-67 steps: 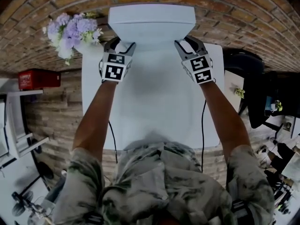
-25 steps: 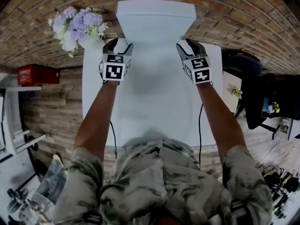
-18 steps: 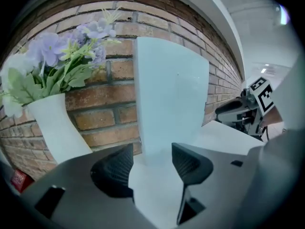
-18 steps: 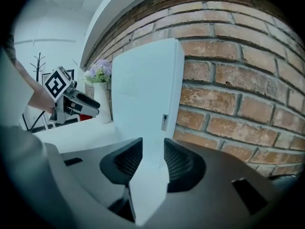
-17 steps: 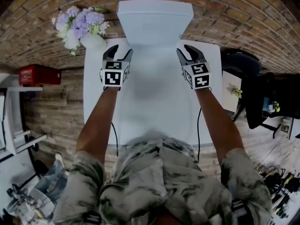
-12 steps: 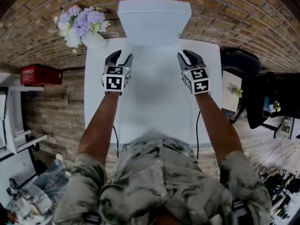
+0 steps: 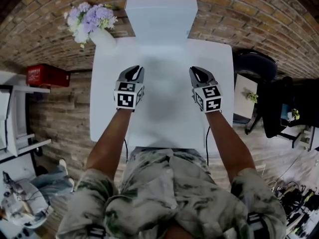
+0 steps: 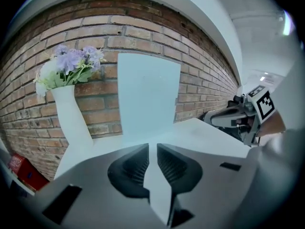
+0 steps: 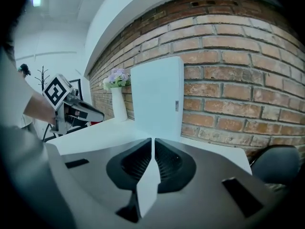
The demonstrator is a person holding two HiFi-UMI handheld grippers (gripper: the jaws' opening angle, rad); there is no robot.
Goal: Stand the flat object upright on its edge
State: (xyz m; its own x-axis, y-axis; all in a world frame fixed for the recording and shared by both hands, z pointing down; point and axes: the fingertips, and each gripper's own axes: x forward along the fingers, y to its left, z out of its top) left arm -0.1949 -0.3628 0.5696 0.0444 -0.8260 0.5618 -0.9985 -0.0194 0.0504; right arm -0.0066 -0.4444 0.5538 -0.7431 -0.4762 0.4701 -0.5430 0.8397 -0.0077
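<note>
Released and backed away from the flat object [image 7: 160, 21], left standing alone.

Stands upright on its edge at the far end of the tabletop [image 7: 164, 118], against the brick wall [image 7: 239, 19], near the vase of flowers [image 7: 92, 21]. Drawn back from its two sides and now well apart from it: left gripper [image 7: 133, 73] and right gripper [image 7: 198, 74], jaws just closed to a thin slit, almost pressed together, nothing between them. Probably finished, provided nothing tips.
</note>
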